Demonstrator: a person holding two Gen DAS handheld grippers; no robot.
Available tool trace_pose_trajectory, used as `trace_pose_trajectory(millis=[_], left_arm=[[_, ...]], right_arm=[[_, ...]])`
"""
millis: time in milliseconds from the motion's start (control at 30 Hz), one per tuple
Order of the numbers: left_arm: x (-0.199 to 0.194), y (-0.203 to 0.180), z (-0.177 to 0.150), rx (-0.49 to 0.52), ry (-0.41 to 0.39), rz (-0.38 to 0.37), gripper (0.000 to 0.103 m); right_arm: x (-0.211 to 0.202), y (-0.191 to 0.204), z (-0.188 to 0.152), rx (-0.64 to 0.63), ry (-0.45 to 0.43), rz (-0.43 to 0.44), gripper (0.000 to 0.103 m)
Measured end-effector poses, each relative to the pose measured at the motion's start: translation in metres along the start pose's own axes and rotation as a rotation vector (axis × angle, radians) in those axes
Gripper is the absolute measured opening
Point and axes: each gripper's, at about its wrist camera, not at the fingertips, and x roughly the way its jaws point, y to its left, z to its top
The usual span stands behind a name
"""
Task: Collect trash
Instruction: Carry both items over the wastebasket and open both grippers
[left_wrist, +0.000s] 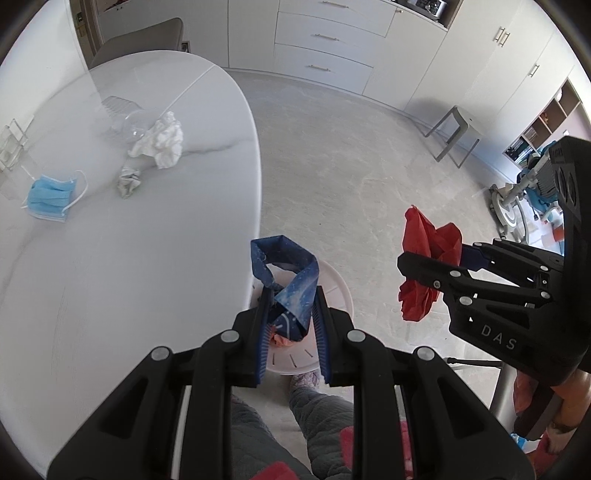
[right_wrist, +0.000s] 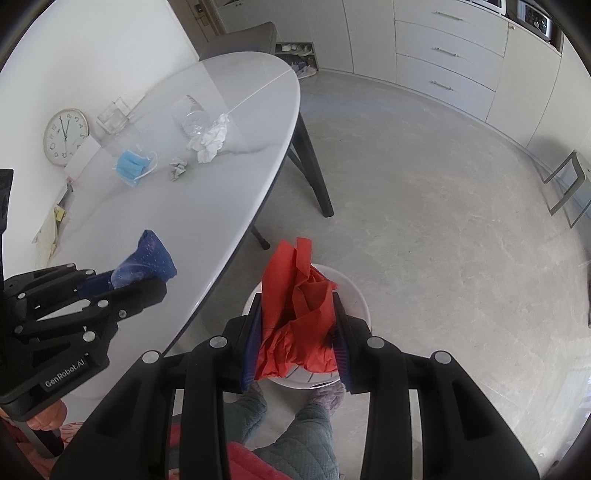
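Left wrist view: left tongs (left_wrist: 290, 321) pinch a blue wrapper (left_wrist: 286, 277) above the white bin (left_wrist: 338, 291), ready to drop.

Right wrist view: right tongs (right_wrist: 299, 332) clamp red paper (right_wrist: 295, 306) over the bin; both need opening next. Mask (right_wrist: 133, 166) and tissue (right_wrist: 210, 140) remain on the worktop (right_wrist: 184, 206).

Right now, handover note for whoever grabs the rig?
Left gripper: shut on the dark blue starry wrapper, above the white round bin on the floor.
Right gripper: shut on the crumpled red paper, also over the bin.
Done: one pinkish scrap seems binned.
Left on the white oval table: blue face mask, white tissue wad, small grey paper ball, clear plastic bottle.
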Motion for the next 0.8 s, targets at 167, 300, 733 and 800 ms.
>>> trace_pose_trajectory(millis=[167, 300, 733, 800], left_arm=[[0.004, -0.011, 0.004, 0.012, -0.005, 0.000, 0.021], [0.005, -0.018, 0.006, 0.028, -0.007, 0.000, 0.034], [-0.007, -0.009, 0.006, 0.015, -0.050, 0.072, 0.094], [-0.009, 0.001, 0.006, -0.011, -0.047, 0.086, 0.095]], right_arm=[[0.000, -0.010, 0.002, 0.002, 0.004, -0.001, 0.036], [0.001, -0.016, 0.002, 0.004, 0.009, -0.001, 0.036], [0.005, -0.015, 0.003, 0.005, 0.014, 0.005, 0.037], [0.006, -0.013, 0.002, 0.002, 0.017, 0.010, 0.038]])
